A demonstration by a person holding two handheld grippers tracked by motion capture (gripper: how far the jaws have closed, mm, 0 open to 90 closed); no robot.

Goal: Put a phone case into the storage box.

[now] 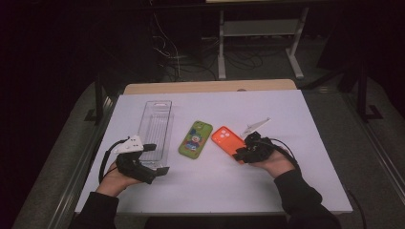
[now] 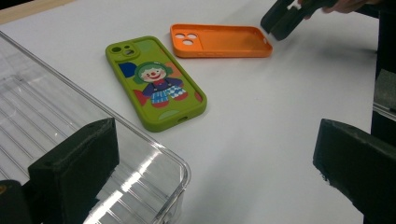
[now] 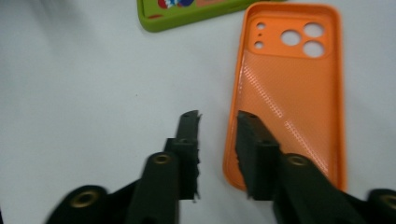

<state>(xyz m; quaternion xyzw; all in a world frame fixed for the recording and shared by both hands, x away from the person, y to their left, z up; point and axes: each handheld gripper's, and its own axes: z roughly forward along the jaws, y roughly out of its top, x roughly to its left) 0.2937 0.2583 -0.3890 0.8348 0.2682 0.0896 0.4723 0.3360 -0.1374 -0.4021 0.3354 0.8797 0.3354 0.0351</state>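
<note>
Now, right gripper (image 3: 218, 116) jaws slightly parted.

Dark sleeves are worn on both forearms, reaching to the wrists. The left gripper (image 1: 160, 171) is built of black parts and topped by a white three-cornered plate (image 1: 130, 144); a black cable (image 1: 103, 164) is looped from it beside the hand. The right gripper (image 1: 237, 154) is likewise black, with a pale plate (image 1: 254, 126) and a black cable (image 1: 286, 151) curved round the wrist. Its fingers (image 3: 254, 154) are seen as flat black bars faced with rough foam pads, joined to arms by brass-coloured screws (image 3: 162, 158). The left gripper's fingers (image 2: 74, 170) are thick, matte black blocks.
</note>
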